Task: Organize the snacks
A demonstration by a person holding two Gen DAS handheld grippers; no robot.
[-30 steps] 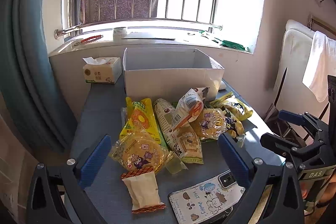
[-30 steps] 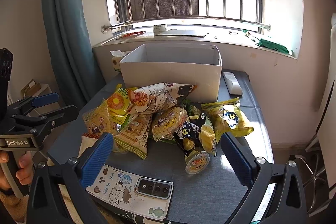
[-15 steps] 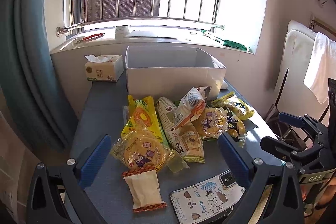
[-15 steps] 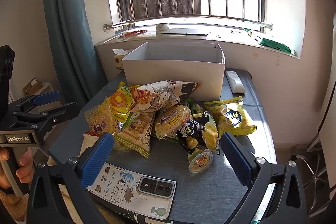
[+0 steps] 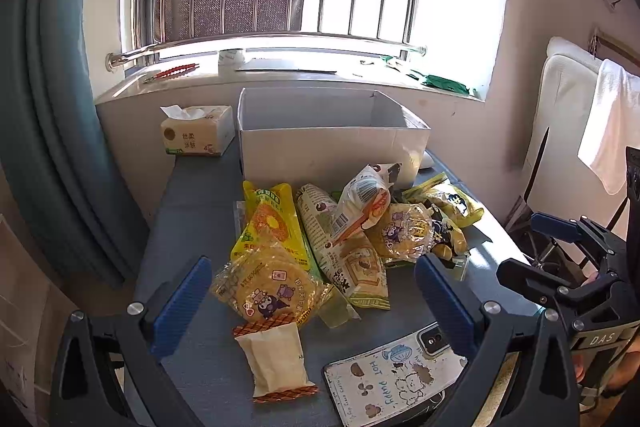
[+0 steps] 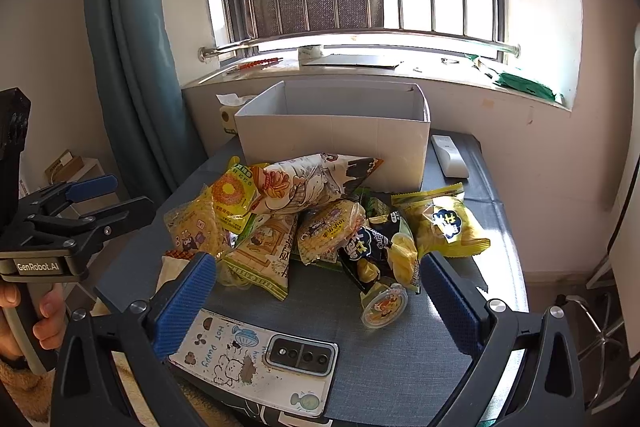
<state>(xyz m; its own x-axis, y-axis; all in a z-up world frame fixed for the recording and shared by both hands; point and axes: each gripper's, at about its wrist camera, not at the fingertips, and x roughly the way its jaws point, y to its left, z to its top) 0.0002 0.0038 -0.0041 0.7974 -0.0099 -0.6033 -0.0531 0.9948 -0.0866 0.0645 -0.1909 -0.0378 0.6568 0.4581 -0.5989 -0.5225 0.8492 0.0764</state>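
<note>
I have both claws held back at the near edge of the grey-blue table (image 5: pixel 192 195), and neither has anything in it. My left gripper (image 5: pixel 312 301) has its blue pads spread wide, and so does my right gripper (image 6: pixel 316 301).

The pile of snack packets (image 6: pixel 320 219) lies mid-table, just in front of the open white cardboard box (image 5: pixel 332 143), which looks empty from what I can see of it.

Nearest my left claw is the small cream wafer packet with orange crimped ends (image 5: pixel 276 363), lying directly below and between the pads, its long axis running near-to-far and tilted slightly right. Just beyond it sits the round yellow cracker packet with cartoon print (image 5: pixel 268 291). I judge the left side is better placed for either of these.

For my right claw, the small round jelly cup (image 6: pixel 384 305) sits closest, just inside the right pad, with the yellow chip bag (image 6: pixel 444 223) farther right.

The phone in its cartoon case (image 6: pixel 256 359) lies at the near edge between the two claws, touching no snack that I can see; I would lower carefully to avoid catching it. A tissue pack (image 5: pixel 196 135) stands left of the box, a white remote (image 6: pixel 450 155) to its right.
</note>
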